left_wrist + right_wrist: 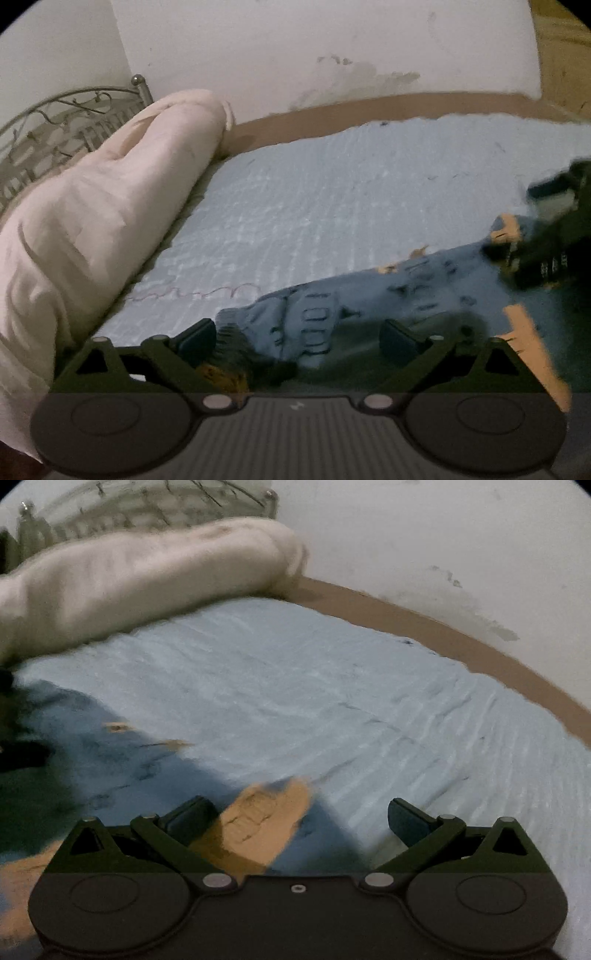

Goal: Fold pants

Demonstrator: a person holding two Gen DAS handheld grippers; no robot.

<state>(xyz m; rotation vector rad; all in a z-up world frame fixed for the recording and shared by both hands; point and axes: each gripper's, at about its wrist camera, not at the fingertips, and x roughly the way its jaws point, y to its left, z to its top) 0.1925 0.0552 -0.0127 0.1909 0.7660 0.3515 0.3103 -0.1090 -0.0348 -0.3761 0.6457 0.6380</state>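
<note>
Blue pants (pixel 369 295) with orange patches and dark print lie on the light blue bed sheet (pixel 314 192). My left gripper (pixel 299 338) is open, its fingers wide apart over the pants' near edge, holding nothing. My right gripper (pixel 301 818) is open too, low over an orange patch (pixel 258 819) of the pants (pixel 110 760). The right gripper also shows in the left wrist view (pixel 543 236), blurred, at the pants' right end.
A rolled cream duvet (pixel 92 221) lies along the left side of the bed, also in the right wrist view (pixel 147 572). A metal headboard (pixel 55 122) stands behind it. A white wall (pixel 295 48) and brown mattress edge (pixel 332 110) bound the far side.
</note>
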